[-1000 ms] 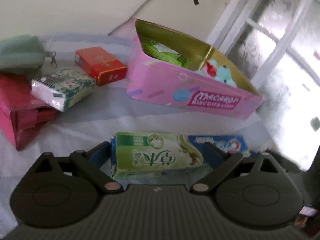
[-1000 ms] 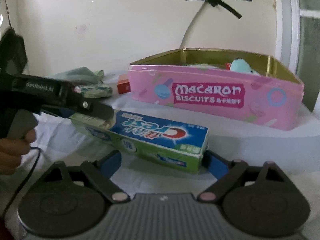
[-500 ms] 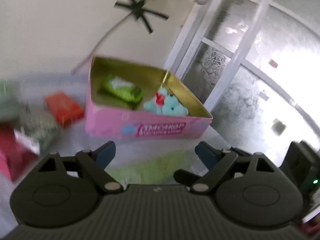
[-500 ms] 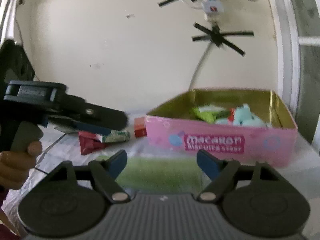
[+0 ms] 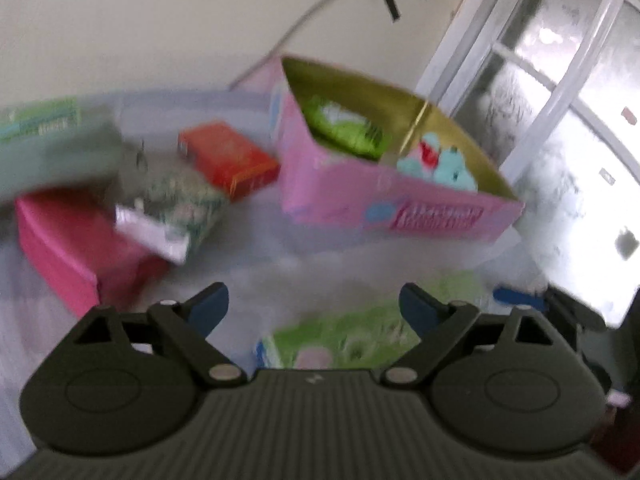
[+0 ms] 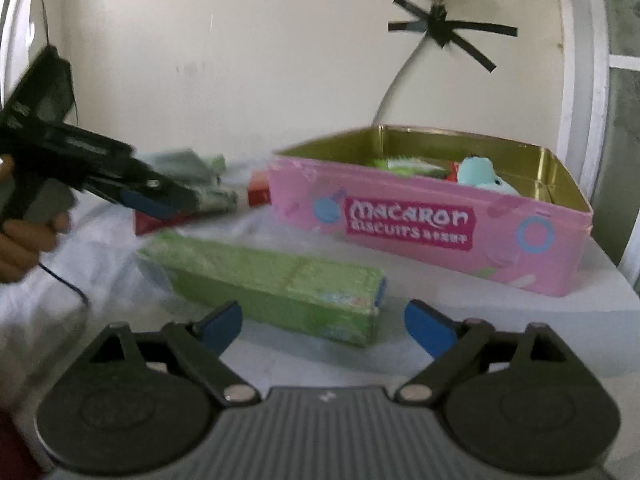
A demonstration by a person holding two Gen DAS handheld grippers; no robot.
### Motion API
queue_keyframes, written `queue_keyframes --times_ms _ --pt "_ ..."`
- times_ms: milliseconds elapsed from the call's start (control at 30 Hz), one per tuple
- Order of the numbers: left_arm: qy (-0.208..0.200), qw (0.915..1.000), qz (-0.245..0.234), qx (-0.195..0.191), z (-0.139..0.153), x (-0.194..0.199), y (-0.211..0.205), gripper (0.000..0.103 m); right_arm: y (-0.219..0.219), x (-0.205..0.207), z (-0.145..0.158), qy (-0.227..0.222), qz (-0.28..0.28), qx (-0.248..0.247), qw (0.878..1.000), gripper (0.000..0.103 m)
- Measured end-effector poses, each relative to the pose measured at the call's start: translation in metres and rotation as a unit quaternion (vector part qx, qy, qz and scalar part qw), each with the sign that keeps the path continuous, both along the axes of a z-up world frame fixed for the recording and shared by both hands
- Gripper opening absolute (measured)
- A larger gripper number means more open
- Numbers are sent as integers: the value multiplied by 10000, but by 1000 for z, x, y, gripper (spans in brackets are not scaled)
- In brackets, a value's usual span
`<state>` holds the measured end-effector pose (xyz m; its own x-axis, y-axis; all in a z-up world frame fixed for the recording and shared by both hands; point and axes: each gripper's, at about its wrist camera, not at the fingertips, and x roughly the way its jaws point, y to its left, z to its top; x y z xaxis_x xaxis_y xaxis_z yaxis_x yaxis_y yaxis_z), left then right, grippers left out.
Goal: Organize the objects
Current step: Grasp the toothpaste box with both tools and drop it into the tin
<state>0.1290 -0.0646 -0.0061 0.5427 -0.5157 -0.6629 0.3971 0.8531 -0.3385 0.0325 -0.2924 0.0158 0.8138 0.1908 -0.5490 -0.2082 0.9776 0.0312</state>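
Observation:
A green toothpaste box (image 6: 272,280) lies on the white cloth in front of the pink Macaron Biscuits tin (image 6: 432,232). In the left wrist view the toothpaste box (image 5: 360,332) is blurred, low and right of centre. The tin (image 5: 384,200) holds a green packet (image 5: 344,132) and a light blue plush toy (image 5: 444,164). My left gripper (image 5: 314,308) is open and empty above the cloth; it also shows in the right wrist view (image 6: 132,192), raised at the left. My right gripper (image 6: 322,326) is open and empty just before the box's near end.
A red box (image 5: 228,158), a patterned tissue pack (image 5: 176,208), a magenta box (image 5: 76,240) and a pale green pouch (image 5: 48,140) lie left of the tin. A wall stands behind and a window frame (image 5: 520,60) at the right.
The toothpaste box was held up by both grippers; it now lies on the cloth. Both grippers have opened and drawn back, and the left one has risen.

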Motion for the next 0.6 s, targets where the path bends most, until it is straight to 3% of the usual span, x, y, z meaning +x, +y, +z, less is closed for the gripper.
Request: queue_keyframes --times_ms 133,233,400,467,500,533,600 --pt "-43 9999 -120 -61 -5 -11 6 96 -3 18 -1 31 430 -440 9981 97" --pt "-598 9963 -434 449 0 -23 -4 99 -3 33 0 -39 1002 -887 9910 100" --pt "-1253 9732 -1341 1386 -17 -36 -27 100 -6 58 -11 196 1913 -978 9764 101" --pt "-1361 9635 -1514 1737 -33 -34 -36 99 -7 58 -13 190 2016 -773 9762 93" --pt "-1458 9642 -1534 1598 -36 -33 -34 91 -8 58 -13 233 2006 -617 9774 82" --pt "-1425 9666 -1565 1442 -36 -30 -31 82 -7 56 -12 254 1903 -484 9802 80" --pt "-1320 9709 -1391 1433 -31 -25 -33 79 3 44 -10 97 1658 -722 9835 77"
